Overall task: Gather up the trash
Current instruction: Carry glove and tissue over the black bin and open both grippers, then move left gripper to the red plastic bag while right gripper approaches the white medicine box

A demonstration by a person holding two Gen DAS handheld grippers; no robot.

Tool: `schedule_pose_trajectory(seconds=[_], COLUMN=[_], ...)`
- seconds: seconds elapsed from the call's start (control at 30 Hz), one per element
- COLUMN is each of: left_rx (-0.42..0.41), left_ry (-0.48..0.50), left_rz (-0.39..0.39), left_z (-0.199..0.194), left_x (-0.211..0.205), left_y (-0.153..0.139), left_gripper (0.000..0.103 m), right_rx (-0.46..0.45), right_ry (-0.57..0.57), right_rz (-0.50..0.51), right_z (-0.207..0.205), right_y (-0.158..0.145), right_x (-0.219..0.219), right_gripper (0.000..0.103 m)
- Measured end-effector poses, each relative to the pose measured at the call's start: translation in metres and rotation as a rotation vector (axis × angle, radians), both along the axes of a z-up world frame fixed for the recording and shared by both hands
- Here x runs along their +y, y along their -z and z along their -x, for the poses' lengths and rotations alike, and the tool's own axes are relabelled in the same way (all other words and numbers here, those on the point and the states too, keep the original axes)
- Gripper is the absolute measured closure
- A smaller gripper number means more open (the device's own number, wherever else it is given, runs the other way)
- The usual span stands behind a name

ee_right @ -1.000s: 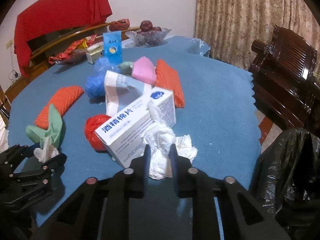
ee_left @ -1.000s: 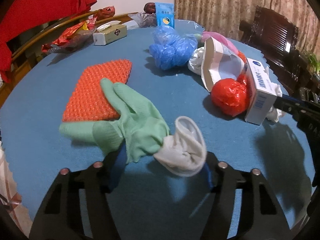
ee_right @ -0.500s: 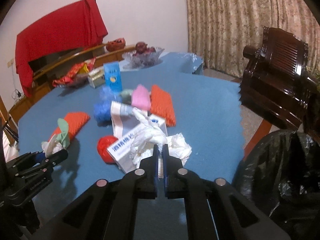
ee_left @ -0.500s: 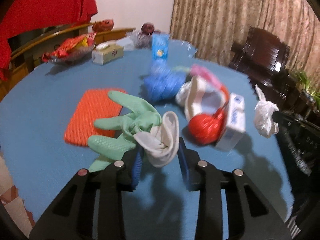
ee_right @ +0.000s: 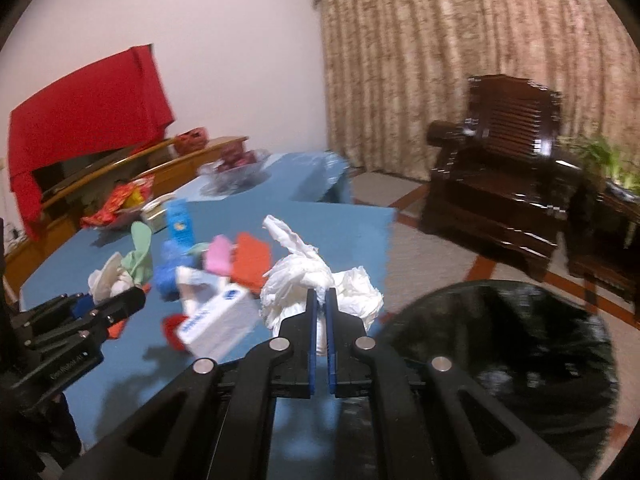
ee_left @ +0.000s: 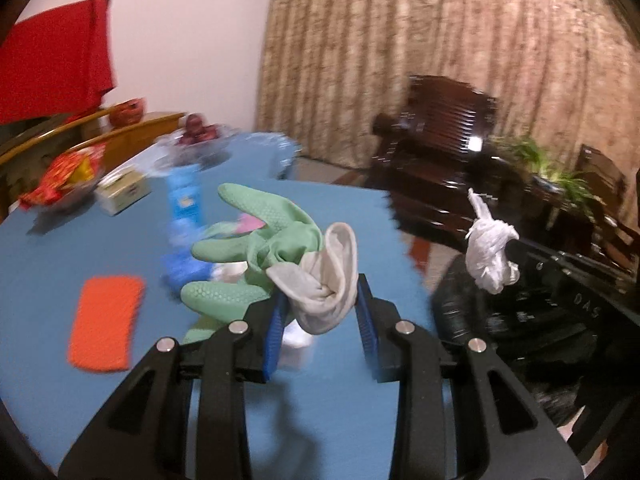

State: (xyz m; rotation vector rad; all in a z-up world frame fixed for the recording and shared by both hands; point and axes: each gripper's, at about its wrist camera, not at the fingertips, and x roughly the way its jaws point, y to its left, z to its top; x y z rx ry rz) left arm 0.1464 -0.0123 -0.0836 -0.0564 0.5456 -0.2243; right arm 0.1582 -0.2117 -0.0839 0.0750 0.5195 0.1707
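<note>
My left gripper (ee_left: 320, 304) is shut on a green rubber glove (ee_left: 260, 240) by its white cuff (ee_left: 328, 280) and holds it in the air above the blue table (ee_left: 100, 248). My right gripper (ee_right: 319, 296) is shut on a crumpled white plastic bag (ee_right: 296, 276) and holds it up near the table's right edge. That bag also shows in the left wrist view (ee_left: 490, 252), hanging over a black trash bag (ee_left: 500, 320). The trash bag's open mouth (ee_right: 504, 344) lies just right of my right gripper. The glove also shows in the right wrist view (ee_right: 138, 256).
On the table lie an orange mesh pad (ee_left: 106, 320), a white medicine box (ee_right: 216, 316), a red ball of plastic (ee_right: 170, 326), a white tissue wad (ee_right: 356, 292), blue plastic (ee_right: 168, 272), a pink pad (ee_right: 218, 256) and a tissue box (ee_left: 122, 190). A dark wooden armchair (ee_right: 508, 164) stands beyond.
Both grippers have lifted their loads off the table and swung right toward the black trash bag. The left gripper closed on the glove cuff, the right on the white bag.
</note>
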Motion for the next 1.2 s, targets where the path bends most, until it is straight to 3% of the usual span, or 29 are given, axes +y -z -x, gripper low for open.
schedule_pose_trajectory(seconds=[0.3, 0.6, 0.67, 0.73, 0.83, 0.93, 1.0, 1.03, 1.1, 1.2], left_rx=[0.005, 0.072, 0.101, 0.129, 0.126, 0.102, 0.081, 0.066, 0.041, 0.008], left_ry=[0.23, 0.417, 0.453, 0.479, 0.49, 0.467, 0.442, 0.423, 0.387, 0.298], left_rz=[0.029, 0.063, 0.068, 0.078, 0.1, 0.102, 0.092, 0.081, 0.058, 0.011], left_z=[-0.012, -0.029, -0.033, -0.038, -0.039, -0.036, -0.034, -0.033, -0.031, -0.028], left_x=[-0.105, -0.202, -0.216, -0.223, -0.22, -0.206, -0.194, -0.186, -0.169, -0.139], left_y=[-0.003, 0.02, 0.028, 0.035, 0.039, 0.036, 0.032, 0.029, 0.021, 0.016], left_gripper=[0.071, 0.07, 0.064, 0.041, 0.029, 0.023, 0.017, 0.015, 0.012, 0.008], right_rx=[0.029, 0.12, 0.149, 0.18, 0.193, 0.187, 0.173, 0.156, 0.133, 0.095], right_ry=[0.216, 0.355, 0.365, 0.386, 0.409, 0.43, 0.439, 0.442, 0.443, 0.426], right_rz=[0.034, 0.037, 0.028, 0.028, 0.027, 0.029, 0.033, 0.039, 0.048, 0.043], right_z=[0.026, 0.036, 0.033, 0.034, 0.037, 0.042, 0.043, 0.044, 0.045, 0.042], right_y=[0.009, 0.035, 0.043, 0.052, 0.059, 0.06, 0.058, 0.055, 0.049, 0.039], right_x=[-0.09, -0.149, -0.156, -0.163, -0.169, -0.171, -0.169, -0.166, -0.161, -0.149], right_gripper=[0.099, 0.099, 0.096, 0.094, 0.075, 0.053, 0.031, 0.026, 0.006, 0.006])
